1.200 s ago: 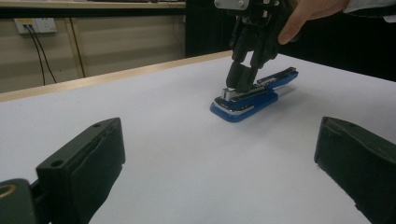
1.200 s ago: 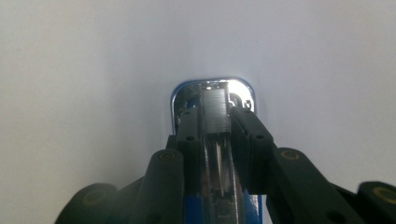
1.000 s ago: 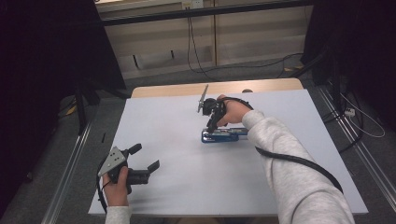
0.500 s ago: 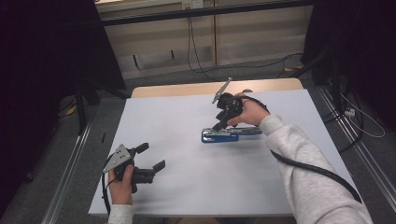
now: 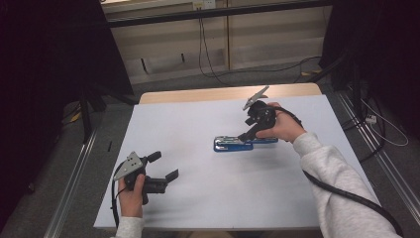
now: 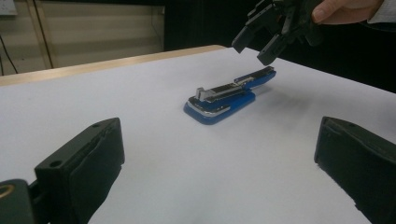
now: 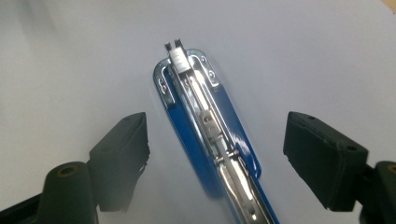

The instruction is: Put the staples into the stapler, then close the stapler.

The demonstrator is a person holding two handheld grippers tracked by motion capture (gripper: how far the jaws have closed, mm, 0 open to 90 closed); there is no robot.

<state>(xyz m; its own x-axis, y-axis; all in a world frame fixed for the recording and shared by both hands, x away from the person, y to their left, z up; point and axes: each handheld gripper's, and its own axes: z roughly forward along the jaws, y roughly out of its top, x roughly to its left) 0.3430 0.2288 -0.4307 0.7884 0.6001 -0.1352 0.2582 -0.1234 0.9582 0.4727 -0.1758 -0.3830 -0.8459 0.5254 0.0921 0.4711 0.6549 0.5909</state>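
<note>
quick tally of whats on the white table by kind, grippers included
blue stapler: 1, lying opened flat
hand-held grippers: 2, left gripper and right gripper, both with fingers apart and nothing between them
total: 3

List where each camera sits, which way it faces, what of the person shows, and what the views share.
High view: fixed above the person's side, facing forward and down on the table; both forearms, left tongs, right tongs.
Left gripper view: rides the left tongs, low, facing across the table to the stapler; open jaws, the other hand's tongs.
Right gripper view: rides the right tongs, looking down on the stapler; open jaws astride it, apart.
Shared: all three show the stapler.
</note>
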